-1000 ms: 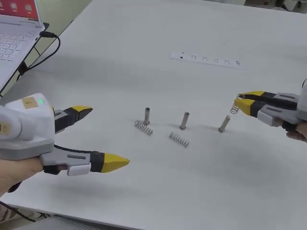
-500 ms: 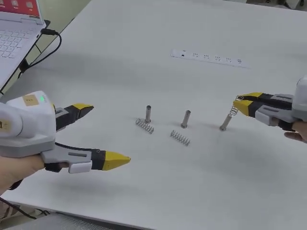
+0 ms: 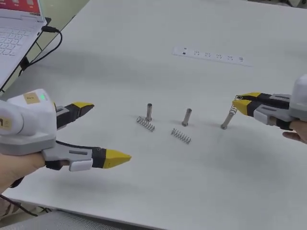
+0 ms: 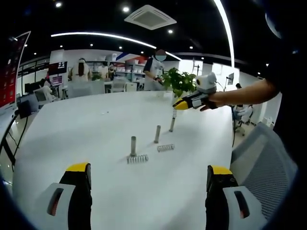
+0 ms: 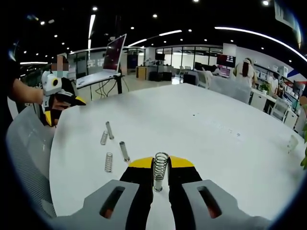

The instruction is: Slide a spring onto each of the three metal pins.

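Note:
Three metal pins stand in a row on the white table: left pin (image 3: 149,111), middle pin (image 3: 186,116), right pin (image 3: 224,120). One loose spring (image 3: 145,123) lies at the left pin's foot, and another spring (image 3: 181,136) lies in front of the middle pin. My right gripper (image 3: 240,103) is shut on a third spring (image 3: 232,110) whose lower end meets the right pin's top. In the right gripper view this held spring (image 5: 160,170) stands upright between the jaws. My left gripper (image 3: 100,132) hovers open and empty, left of the pins.
A white power strip (image 3: 211,56) lies flat at the back of the table. A laptop (image 3: 14,28) and its black cable (image 3: 50,40) sit at the far left. The table's front edge (image 3: 144,221) runs close below my left gripper.
My right gripper has brought the held spring down and left until it reaches the right pin's top. The left gripper has stayed about where it was.

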